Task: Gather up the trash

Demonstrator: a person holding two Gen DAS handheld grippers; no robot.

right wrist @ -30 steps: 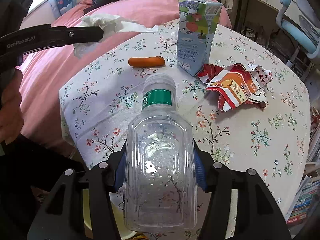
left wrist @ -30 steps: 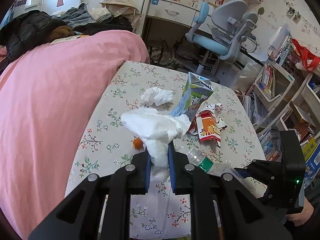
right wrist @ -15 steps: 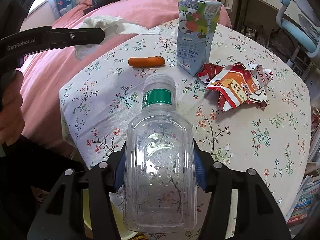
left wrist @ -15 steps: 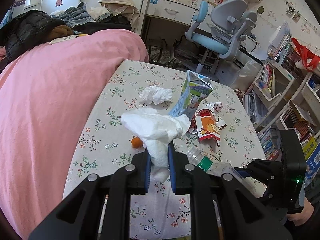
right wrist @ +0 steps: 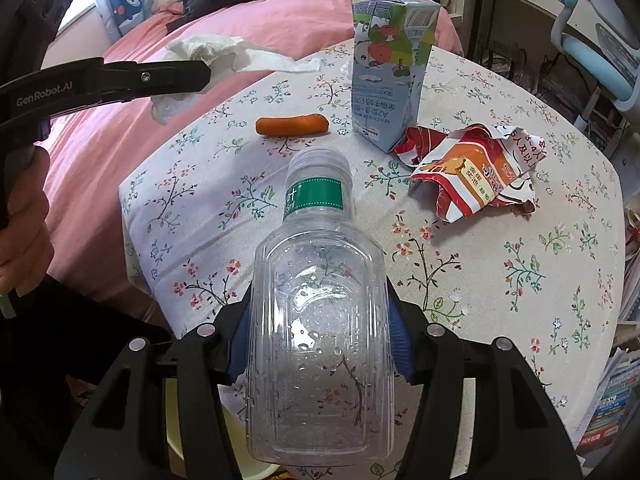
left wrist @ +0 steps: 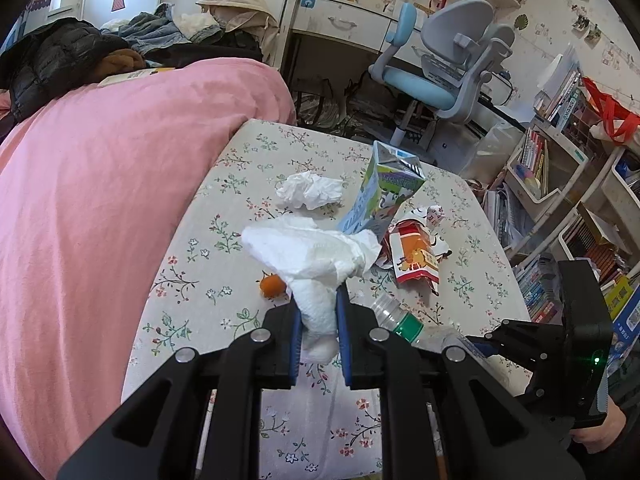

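My left gripper (left wrist: 318,308) is shut on a crumpled white tissue (left wrist: 312,256) and holds it above the near edge of the floral table (left wrist: 224,256); it also shows in the right wrist view (right wrist: 200,76). My right gripper (right wrist: 318,320) is shut on a clear plastic bottle (right wrist: 320,320) with a green label, held above the table. On the table stand a milk carton (right wrist: 390,72), a red snack wrapper (right wrist: 476,168), an orange carrot piece (right wrist: 292,125) and a second tissue ball (left wrist: 310,190).
A pink bed (left wrist: 100,200) borders the table on the left. A blue desk chair (left wrist: 444,76) and desk stand behind. Bookshelves (left wrist: 560,168) line the right side. A pale container rim (right wrist: 248,462) shows below the bottle.
Both grippers keep their hold. The left wrist view has drawn back slightly from the table; the right arm has hardly moved.
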